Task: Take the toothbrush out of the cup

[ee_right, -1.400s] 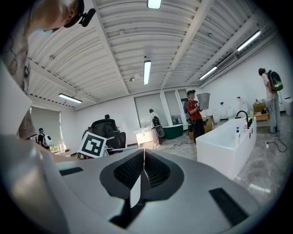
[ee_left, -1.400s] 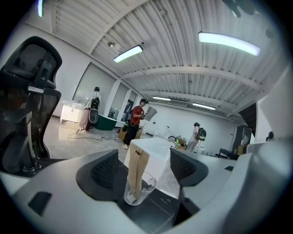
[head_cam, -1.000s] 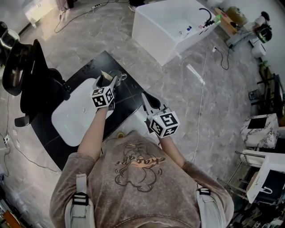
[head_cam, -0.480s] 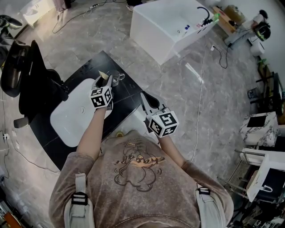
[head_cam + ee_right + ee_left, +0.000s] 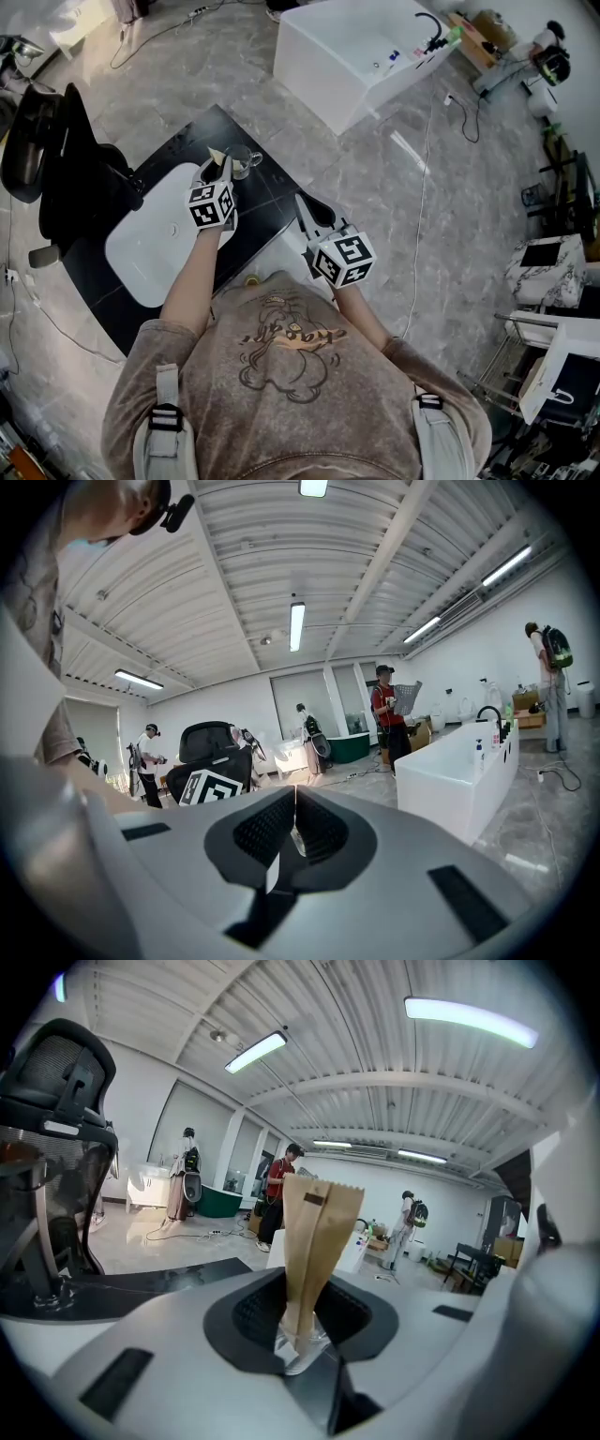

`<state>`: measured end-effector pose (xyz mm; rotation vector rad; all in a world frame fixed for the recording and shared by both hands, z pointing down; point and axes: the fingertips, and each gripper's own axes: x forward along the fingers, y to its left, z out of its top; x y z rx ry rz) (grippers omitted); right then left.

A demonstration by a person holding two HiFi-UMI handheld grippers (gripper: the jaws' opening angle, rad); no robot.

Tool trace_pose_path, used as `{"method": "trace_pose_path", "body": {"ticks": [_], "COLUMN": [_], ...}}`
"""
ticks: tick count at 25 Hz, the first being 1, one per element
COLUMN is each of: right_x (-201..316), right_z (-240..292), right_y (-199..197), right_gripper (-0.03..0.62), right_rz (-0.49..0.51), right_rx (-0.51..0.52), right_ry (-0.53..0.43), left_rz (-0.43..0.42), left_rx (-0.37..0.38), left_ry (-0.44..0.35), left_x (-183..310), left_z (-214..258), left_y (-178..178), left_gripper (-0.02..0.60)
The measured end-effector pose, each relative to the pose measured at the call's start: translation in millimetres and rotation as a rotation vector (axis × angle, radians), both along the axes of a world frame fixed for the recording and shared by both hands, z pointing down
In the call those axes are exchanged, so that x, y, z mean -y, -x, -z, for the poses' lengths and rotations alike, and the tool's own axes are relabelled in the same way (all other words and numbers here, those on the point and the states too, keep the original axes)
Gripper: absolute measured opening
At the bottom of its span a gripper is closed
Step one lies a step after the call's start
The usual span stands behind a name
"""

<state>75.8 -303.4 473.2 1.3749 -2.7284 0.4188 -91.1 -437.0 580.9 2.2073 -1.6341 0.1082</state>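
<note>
A toothbrush in a brown paper wrapper (image 5: 314,1232) stands upright in a clear glass cup (image 5: 300,1349) on the black counter (image 5: 272,202). My left gripper (image 5: 302,1321) reaches level over the cup. Its jaws are closing, and the wrapper's lower part is pinched between the pads. In the head view the left gripper (image 5: 223,161) sits at the cup (image 5: 246,161), with the wrapper's top (image 5: 216,153) poking up beside it. My right gripper (image 5: 302,202) hovers over the counter's right edge, away from the cup. Its jaws are shut with nothing between them (image 5: 295,803).
A white basin (image 5: 155,239) is set into the counter left of the cup. A black office chair (image 5: 56,159) stands at the far left. A white bathtub (image 5: 356,47) sits behind, with cables across the marble floor. Several people stand in the background.
The left gripper's jaws have closed in around the wrapped toothbrush. Both hands have stayed in place.
</note>
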Motion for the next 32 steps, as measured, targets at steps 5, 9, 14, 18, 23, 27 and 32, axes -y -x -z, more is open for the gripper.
{"method": "trace_pose_path", "body": {"ticks": [5,9,14,18,23,27,32], "right_x": [-2,-4,-4,-6,-6,-6,-10], "right_z": [-1,-2,-4,-3,-5,-6,-6], "right_y": [0,2,3,2,-2,-2,6], "right_gripper": [0.018,0.018,0.018,0.018,0.018,0.018,0.018], "right_rz": [0.007,0.017,0.026,0.027,0.020,0.014,0.011], "right_rx": [-0.001,-0.002,-0.002,-0.001,-0.002,-0.002,-0.005], "right_ry": [0.003,0.006,0.009,0.008,0.010,0.016,0.020], "left_rz": [-0.017,-0.028,-0.026,-0.019,-0.027,-0.037,-0.053], "left_rx": [0.000,0.002,-0.038,-0.058,-0.075,-0.090,-0.111], "left_ry": [-0.040,-0.095,-0.185,-0.198,-0.188,-0.176,-0.141], "left_x": [-3,-2,3,1,-19,-51,-99], "left_z": [20,52,101,112,118,124,123], "left_y": [-3,-4,-3,-2,-2,0,9], "left_gripper": [0.094,0.094,0.094,0.094,0.094,0.094,0.094]}}
